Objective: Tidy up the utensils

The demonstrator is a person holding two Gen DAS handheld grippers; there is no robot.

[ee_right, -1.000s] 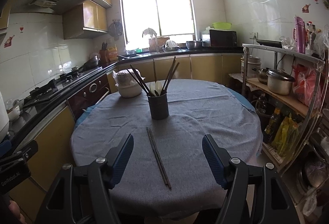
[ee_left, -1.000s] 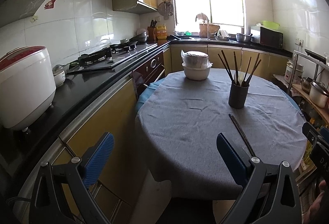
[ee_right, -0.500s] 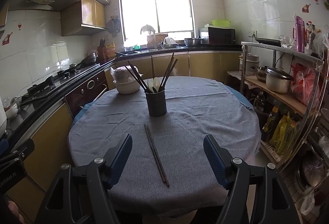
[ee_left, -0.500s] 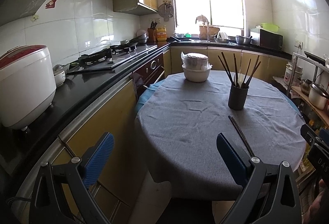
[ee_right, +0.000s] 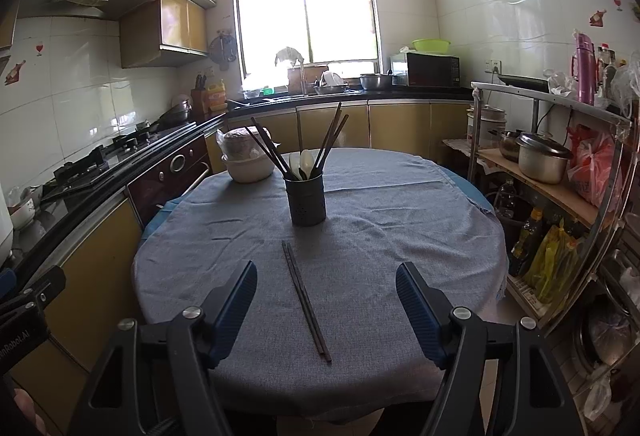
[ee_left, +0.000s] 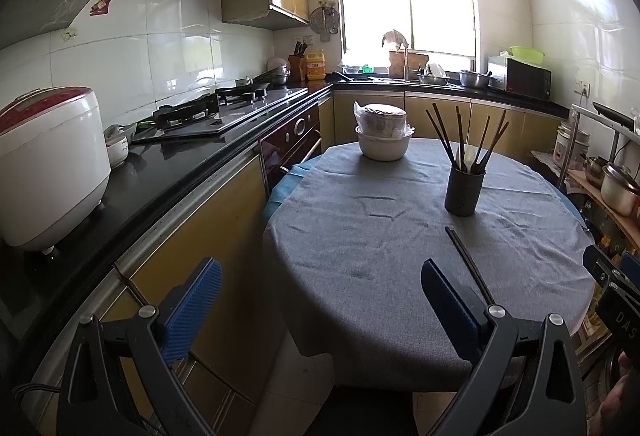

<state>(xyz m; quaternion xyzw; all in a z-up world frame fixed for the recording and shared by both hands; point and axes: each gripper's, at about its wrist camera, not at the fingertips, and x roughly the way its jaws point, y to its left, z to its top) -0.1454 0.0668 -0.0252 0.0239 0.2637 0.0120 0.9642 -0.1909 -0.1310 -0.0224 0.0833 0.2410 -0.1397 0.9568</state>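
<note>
Behind left gripper (ee_left: 320,300) finger, chopsticks (ee_left: 466,262) near end hidden.

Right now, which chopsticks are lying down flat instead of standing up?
The pair of chopsticks on the grey tablecloth, in front of the dark utensil holder. The other chopsticks stand upright inside that holder.

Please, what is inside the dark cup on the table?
The dark cup holds several dark chopsticks and white spoons, all standing up. Their lower ends and the bottom of the cup are hidden by its wall.
</note>
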